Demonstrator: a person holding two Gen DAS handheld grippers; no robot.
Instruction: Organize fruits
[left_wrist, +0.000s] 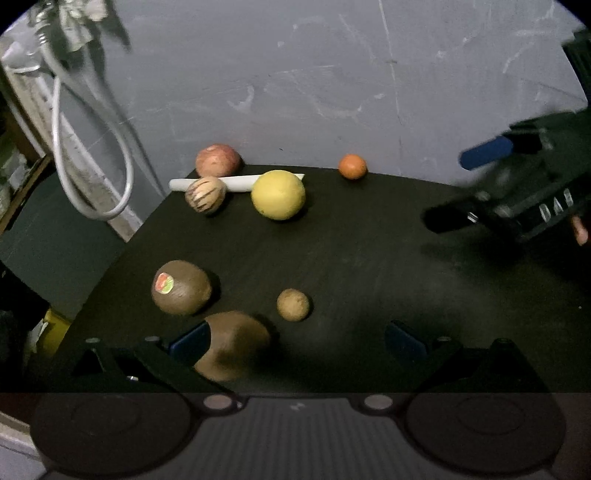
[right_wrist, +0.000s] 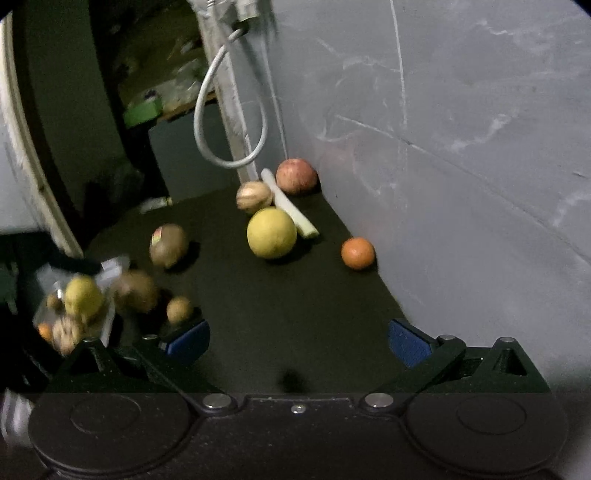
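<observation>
Fruits lie on a dark table (left_wrist: 351, 251): a red apple (left_wrist: 218, 160), a striped round fruit (left_wrist: 206, 194), a yellow citrus (left_wrist: 278, 194), a small orange (left_wrist: 352, 166), a stickered kiwi (left_wrist: 181, 287), a small brown fruit (left_wrist: 293, 304) and a brown kiwi (left_wrist: 232, 345). My left gripper (left_wrist: 295, 339) is open, its left fingertip beside the brown kiwi. My right gripper (right_wrist: 299, 339) is open and empty over the table; it also shows at the right of the left wrist view (left_wrist: 480, 184). The right wrist view shows the same apple (right_wrist: 296, 176), citrus (right_wrist: 271, 232) and orange (right_wrist: 357, 252).
A white stick (left_wrist: 236, 182) lies behind the citrus. A grey wall (left_wrist: 332, 74) bounds the table's far side. A white cable loop (left_wrist: 92, 166) hangs at the left. A blurred mirror-like reflection of fruits (right_wrist: 77, 310) sits at the table's left edge.
</observation>
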